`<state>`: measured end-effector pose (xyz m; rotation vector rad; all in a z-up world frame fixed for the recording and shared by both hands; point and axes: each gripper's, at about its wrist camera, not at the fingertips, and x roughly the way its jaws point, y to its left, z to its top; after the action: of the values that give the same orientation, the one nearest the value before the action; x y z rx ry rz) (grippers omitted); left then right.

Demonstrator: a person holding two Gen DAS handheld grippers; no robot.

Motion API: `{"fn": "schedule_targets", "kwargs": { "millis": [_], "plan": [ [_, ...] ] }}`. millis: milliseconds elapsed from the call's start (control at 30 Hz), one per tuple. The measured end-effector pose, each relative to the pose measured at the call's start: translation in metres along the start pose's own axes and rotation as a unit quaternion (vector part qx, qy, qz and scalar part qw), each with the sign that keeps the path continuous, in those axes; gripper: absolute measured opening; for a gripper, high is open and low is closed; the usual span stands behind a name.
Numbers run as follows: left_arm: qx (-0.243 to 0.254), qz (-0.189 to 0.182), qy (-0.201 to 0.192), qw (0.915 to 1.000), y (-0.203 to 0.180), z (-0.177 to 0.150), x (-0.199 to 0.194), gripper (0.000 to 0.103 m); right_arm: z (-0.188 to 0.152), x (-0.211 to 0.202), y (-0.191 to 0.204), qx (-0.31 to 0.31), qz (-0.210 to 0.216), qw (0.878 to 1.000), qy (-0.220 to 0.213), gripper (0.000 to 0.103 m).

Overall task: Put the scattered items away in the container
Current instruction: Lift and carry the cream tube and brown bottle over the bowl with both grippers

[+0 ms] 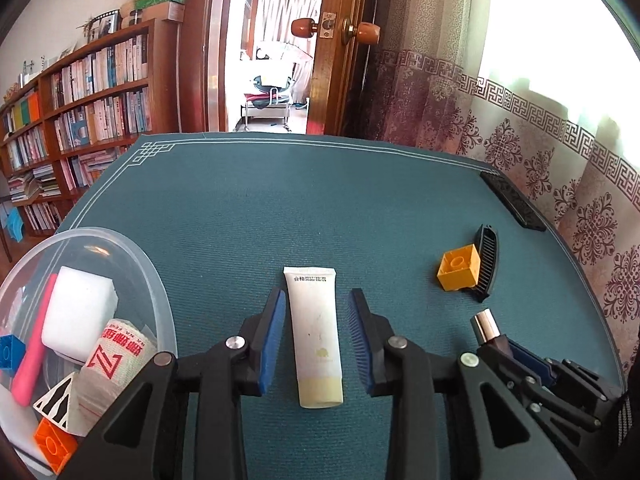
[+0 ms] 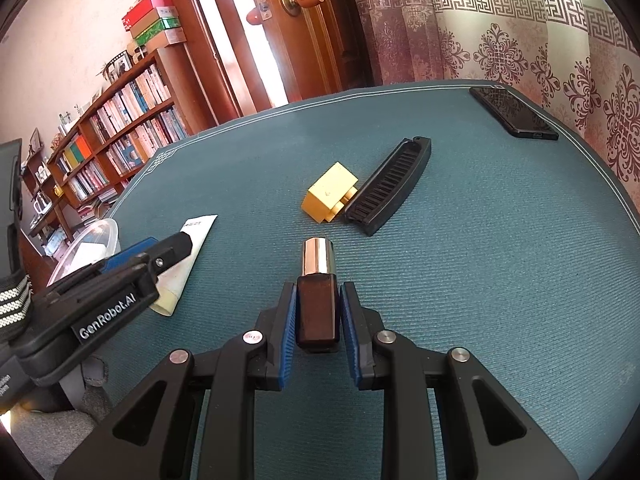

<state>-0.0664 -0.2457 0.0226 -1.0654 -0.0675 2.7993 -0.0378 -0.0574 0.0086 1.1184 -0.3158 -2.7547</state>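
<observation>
Container (image 1: 160, 300), the clear plastic tub, is sitting at the near left edge of the teal mat (image 1: 280, 200), and it is holding a white foam block (image 1: 78, 316), a pink stick (image 1: 34, 340), a blue brick (image 1: 10, 350), an orange brick (image 1: 52, 444) and a red-printed packet (image 1: 116, 356). Your left gripper (image 1: 317, 342) is standing wide open around the white tube (image 1: 316, 336), pads clear of it on both sides. Your right gripper (image 2: 318, 320) is closing its blue pads on the brown bottle (image 2: 318, 312), whose silver cap (image 2: 317, 256) is pointing away from you. Beyond it, the yellow brick (image 2: 330, 192) is touching the black comb (image 2: 390, 184). A phone (image 2: 512, 112) is lying near the far right edge by the curtain (image 2: 520, 40). Open mat is showing across the middle and far side, between the tub and the scattered pieces.
</observation>
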Motion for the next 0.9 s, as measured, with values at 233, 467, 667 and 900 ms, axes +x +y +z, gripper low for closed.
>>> {"fn": "schedule_targets", "kwargs": {
  "millis": [233, 467, 667, 900],
  "plan": [
    [-0.005, -0.016, 0.045, 0.9988, -0.003, -0.009, 0.018, 0.053, 0.000, 0.000, 0.001, -0.002, 0.000, 1.000, 0.000, 0.024],
    [-0.023, -0.022, 0.044, 0.9985, 0.003, -0.010, 0.016, 0.030, -0.001, -0.002, 0.005, -0.006, 0.003, 1.000, -0.005, 0.024],
    [-0.033, -0.017, 0.022, 0.9991, 0.007, -0.006, 0.004, 0.030, 0.000, -0.008, 0.006, -0.007, 0.016, 1.000, -0.013, 0.024],
    [-0.040, 0.008, -0.039, 0.9984, 0.012, 0.007, -0.028, 0.030, 0.001, -0.012, 0.009, -0.008, 0.019, 1.000, -0.019, 0.024]
  ]
}}
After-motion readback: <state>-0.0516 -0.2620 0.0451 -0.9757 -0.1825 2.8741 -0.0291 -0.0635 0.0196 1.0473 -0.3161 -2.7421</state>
